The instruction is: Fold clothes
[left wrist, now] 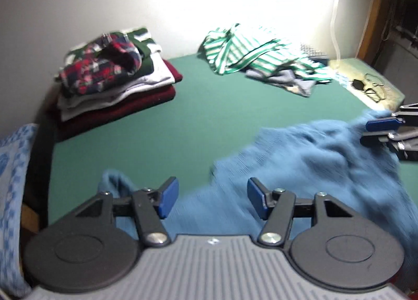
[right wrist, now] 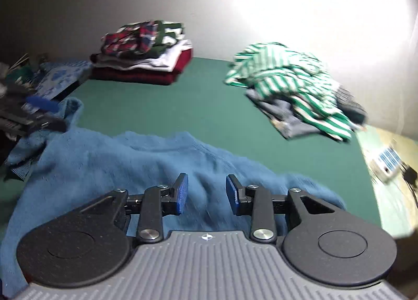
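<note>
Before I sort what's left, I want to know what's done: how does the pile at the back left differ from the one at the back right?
The left pile is a neat stack of flat folded layers, maroon at the bottom; the right pile is a loose, crumpled heap. A plaid garment tops the left pile; a green-and-white striped one tops the right. Both sit on the green surface near the wall.

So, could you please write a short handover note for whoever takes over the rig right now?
Left gripper: open, empty, above the blue sweater.
Right gripper: open, empty, also over the sweater.
The sweater lies rumpled and unfolded at the near edge of the green table.
Done: folded stack far left by the wall.
Left: fold the sweater, then the unfolded pile topped by the green striped shirt.
</note>
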The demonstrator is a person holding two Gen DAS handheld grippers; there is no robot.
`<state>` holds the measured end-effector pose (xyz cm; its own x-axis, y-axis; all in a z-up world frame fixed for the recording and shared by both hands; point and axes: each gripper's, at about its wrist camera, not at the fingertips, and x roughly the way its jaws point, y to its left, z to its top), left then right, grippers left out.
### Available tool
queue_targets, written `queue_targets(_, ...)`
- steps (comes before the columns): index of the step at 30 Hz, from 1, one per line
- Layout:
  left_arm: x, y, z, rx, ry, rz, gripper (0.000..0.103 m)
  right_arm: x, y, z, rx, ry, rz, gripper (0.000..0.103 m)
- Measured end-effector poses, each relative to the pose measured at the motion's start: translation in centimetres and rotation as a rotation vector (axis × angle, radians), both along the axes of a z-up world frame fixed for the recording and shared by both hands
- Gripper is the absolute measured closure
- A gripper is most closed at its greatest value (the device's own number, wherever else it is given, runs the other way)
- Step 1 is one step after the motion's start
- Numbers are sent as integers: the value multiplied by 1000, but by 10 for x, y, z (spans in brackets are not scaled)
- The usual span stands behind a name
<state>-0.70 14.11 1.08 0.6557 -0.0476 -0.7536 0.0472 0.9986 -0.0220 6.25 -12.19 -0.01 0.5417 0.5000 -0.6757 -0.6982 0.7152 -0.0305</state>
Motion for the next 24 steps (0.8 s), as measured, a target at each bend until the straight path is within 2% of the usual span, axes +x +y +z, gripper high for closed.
queue_targets(3,43,11,-21,-37,96,-8,48,33,37,-7,-66,-7,79,68)
queue_targets(5,61,13,-34,-35,133,-3,64,53,50,-14,-92,6,100,66)
queue_targets(6,67,14,-41,-50,148,5,66,63,55,-18,-101,20,113,66)
queue_targets(8,78,17,-55,-80,176,20,70,83,63,-31,-112,51,128,66)
queue_targets(12,76,11,-62,-135,195,1,70,101,72,-51,-127,118,189,65)
queue_targets(14,74,7,-65,-138,206,-7,67,106,74,-56,-130,137,217,62)
queue_targets(16,71,2,-67,-133,209,-7,65,111,74,-61,-128,170,240,51)
queue_targets(18,68,-1,-69,-136,207,-4,59,114,72,-64,-119,202,266,50)
queue_targets(20,66,-4,-70,-139,205,0,38,113,68,-65,-115,193,290,48)
queue_targets(22,63,-8,-71,-141,203,3,28,111,65,-66,-112,180,308,48)
queue_targets(24,60,-11,-73,-144,201,7,26,109,63,-67,-109,163,320,52)
